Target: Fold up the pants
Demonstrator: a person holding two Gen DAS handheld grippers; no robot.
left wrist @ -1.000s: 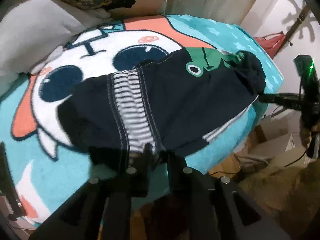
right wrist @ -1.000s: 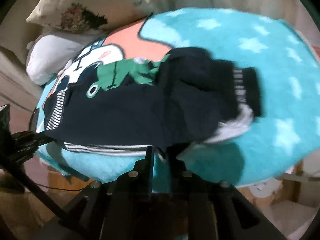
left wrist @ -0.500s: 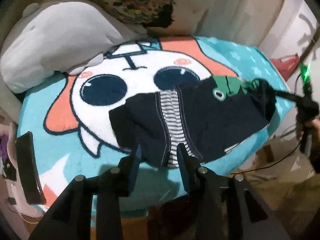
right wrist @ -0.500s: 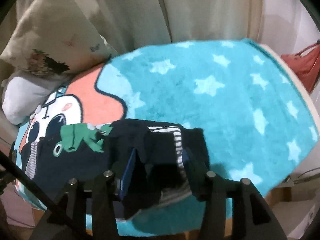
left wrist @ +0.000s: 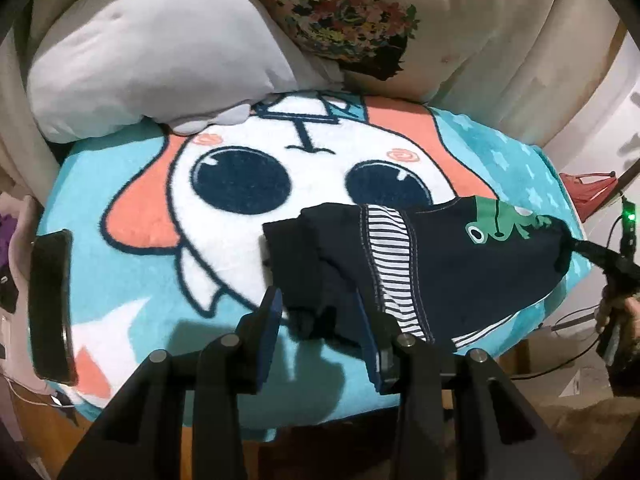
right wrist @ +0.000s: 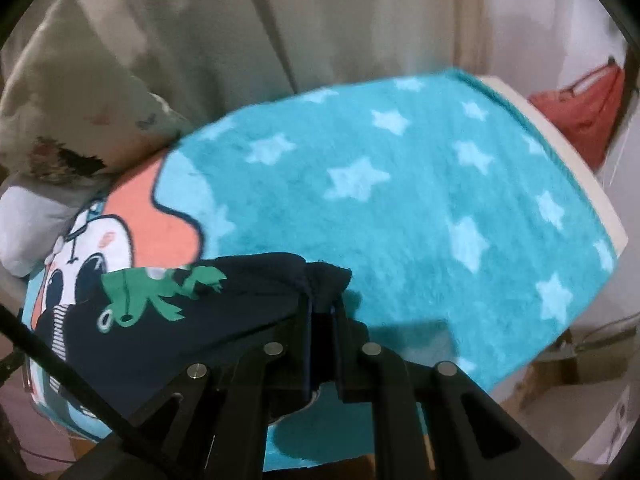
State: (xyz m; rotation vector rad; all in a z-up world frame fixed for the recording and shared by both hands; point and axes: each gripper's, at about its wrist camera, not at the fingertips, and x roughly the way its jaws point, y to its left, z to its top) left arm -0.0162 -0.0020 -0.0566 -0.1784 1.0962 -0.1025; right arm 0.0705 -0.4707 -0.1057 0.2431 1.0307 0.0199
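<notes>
Low in the centre of the left wrist view, the left gripper (left wrist: 318,312) stands with its two blue-padded fingers spread wide, nothing pinched between them, and a bunched dark fold of the navy blue children's pants with the green frog print (left wrist: 448,264) sits right in that gap. The pants lie across the right half of the frame on the fluffy turquoise blanket with the big-eyed cartoon face (left wrist: 168,216), navy-and-white striped lining showing along the opened waist, the frog up near the right edge. And out at the far right, the right gripper (left wrist: 588,250) reaches in as a thin black bar, its tip buried in the pants' end.

Over to the right wrist view: the right gripper (right wrist: 322,312) sits low centre, fingers drawn tight together, clamped on a gathered navy corner of the pants (right wrist: 168,332), which trail away to the lower left with the green frog upside down. The blanket (right wrist: 420,208) fills the middle and right of this frame, pale stars scattered over turquoise.

Around the edges in the left view: a soft grey plush pillow (left wrist: 152,52) upper left, a cream cushion with a floral print (left wrist: 360,20) top centre, both touching the blanket's far edge. A black flat phone-like slab (left wrist: 50,304) lies at the blanket's left edge. A red bag (left wrist: 588,196) shows at the right, beyond the bed.
</notes>
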